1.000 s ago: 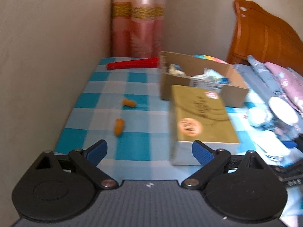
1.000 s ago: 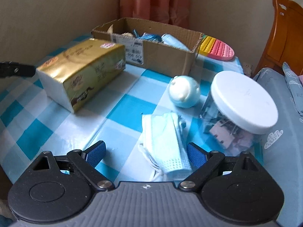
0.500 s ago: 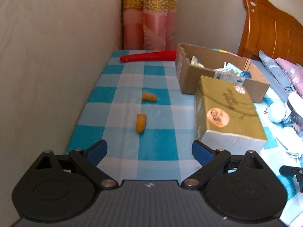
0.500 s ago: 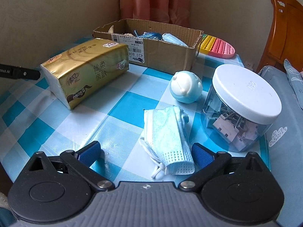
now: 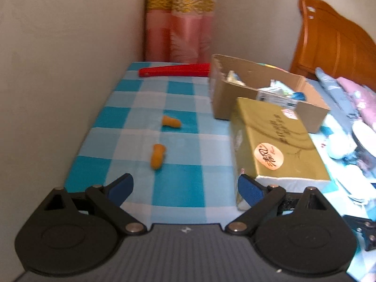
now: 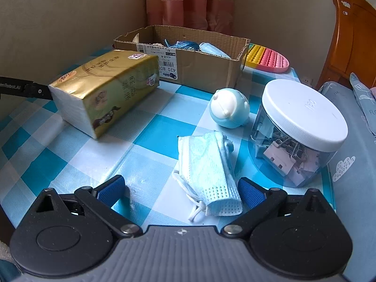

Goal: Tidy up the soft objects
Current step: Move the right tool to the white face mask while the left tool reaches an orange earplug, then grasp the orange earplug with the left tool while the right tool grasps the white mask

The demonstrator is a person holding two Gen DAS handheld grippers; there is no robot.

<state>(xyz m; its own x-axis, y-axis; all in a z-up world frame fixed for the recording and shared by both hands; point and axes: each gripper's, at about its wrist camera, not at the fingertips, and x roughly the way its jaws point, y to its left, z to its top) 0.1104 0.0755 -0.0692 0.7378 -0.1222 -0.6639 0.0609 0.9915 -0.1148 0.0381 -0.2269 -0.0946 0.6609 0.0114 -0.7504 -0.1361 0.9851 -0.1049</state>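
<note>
- Folded face masks (image 6: 206, 169): a pale blue stack lying flat on the checked tablecloth (image 6: 150, 129), its near end between the pads of your right gripper (image 6: 181, 188) but closer to the right-hand pad.
- Your right gripper: jaws spread to their widest, pressing on nothing; the masks lie loose beneath it.
- Tissue pack (image 6: 105, 91): gold wrapper, lying on its side to the left of the masks, well apart from them and just in front of the cardboard box (image 6: 199, 65).
- Cardboard box: open-topped, at the far side of the table; a further blue mask and a coil of blue cord show inside.
- Two orange earplugs (image 5: 158, 156): loose on the cloth in the left wrist view, apart from each other, left of the tissue pack.
- Your left gripper (image 5: 185, 188): jaws wide apart and empty; its right-hand pad sits by the near corner of the tissue pack.
- Surroundings: a round blue toy (image 6: 229, 108) and a clear jar with a white lid (image 6: 303, 127), holding binder clips, stand beyond and to the right of the masks; a rainbow bubble mat (image 6: 268, 57) lies behind the box, a red strip (image 5: 174, 70) at the far edge.
</note>
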